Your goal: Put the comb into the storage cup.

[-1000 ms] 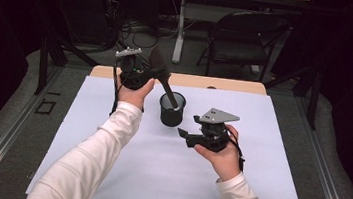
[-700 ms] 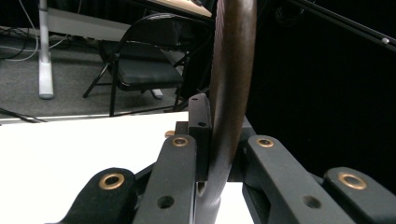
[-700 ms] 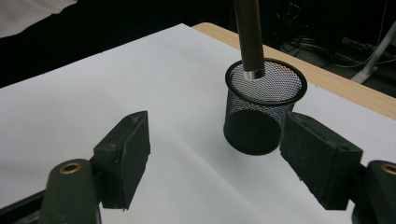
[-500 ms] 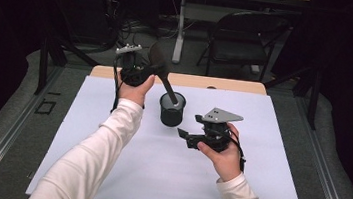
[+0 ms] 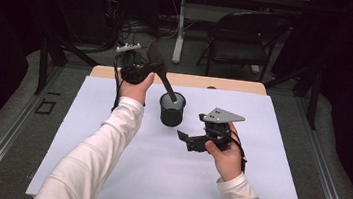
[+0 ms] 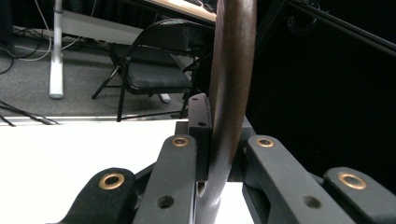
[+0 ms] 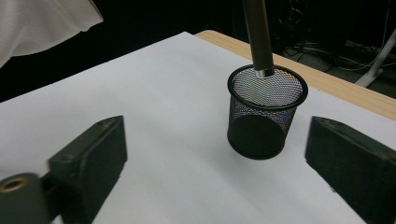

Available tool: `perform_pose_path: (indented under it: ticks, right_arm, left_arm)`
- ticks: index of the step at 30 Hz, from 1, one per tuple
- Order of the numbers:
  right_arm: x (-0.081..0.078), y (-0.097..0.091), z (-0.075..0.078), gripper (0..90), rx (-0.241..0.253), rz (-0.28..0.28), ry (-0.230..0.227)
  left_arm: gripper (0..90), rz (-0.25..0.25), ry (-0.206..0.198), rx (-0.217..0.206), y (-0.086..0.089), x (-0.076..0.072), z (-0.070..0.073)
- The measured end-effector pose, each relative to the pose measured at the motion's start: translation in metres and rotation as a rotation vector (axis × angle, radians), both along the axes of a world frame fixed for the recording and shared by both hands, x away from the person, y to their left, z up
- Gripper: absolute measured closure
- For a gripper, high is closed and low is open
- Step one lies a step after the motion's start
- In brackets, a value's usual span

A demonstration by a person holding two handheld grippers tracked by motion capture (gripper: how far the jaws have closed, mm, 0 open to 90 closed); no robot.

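Left gripper (image 5: 140,67) is clamped on a long dark brown utensil handle (image 5: 162,80), its lower tip just inside the rim of a black wire-mesh cup (image 5: 171,110) — upright near the middle of the white table sheet (image 5: 106,172). Right gripper (image 5: 185,139) has just been opening; its jaws stand wide with nothing between them, near the cup.

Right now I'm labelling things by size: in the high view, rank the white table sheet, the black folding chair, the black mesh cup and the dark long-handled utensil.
1. White table sheet
2. Black folding chair, though it stands farther away
3. Black mesh cup and dark long-handled utensil: too alike to rank.
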State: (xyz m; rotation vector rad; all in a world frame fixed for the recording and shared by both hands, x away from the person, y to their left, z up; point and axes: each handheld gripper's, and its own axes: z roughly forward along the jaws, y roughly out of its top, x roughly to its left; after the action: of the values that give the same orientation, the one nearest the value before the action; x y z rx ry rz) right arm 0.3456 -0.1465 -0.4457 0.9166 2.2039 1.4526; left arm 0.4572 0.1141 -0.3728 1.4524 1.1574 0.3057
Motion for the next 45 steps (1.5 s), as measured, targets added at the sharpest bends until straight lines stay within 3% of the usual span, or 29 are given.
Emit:
perform_pose_path:
  ticks: [16, 28, 45]
  right_arm:
    - [0.001, -0.001, 0.000, 0.0, 0.000, -0.021, 0.008]
    - [0.001, -0.001, 0.000, 0.0, -0.004, -0.003, 0.013]
    - [0.001, -0.002, 0.000, 0.0, -0.003, 0.000, 0.015]
  left_arm:
    - [85.3, 0.025, 0.014, -0.004, -0.003, 0.008, -0.008]
    - [85.3, 0.028, 0.034, 0.009, -0.012, 0.012, -0.017]
    - [85.3, 0.041, 0.080, 0.027, -0.022, 0.018, -0.040]
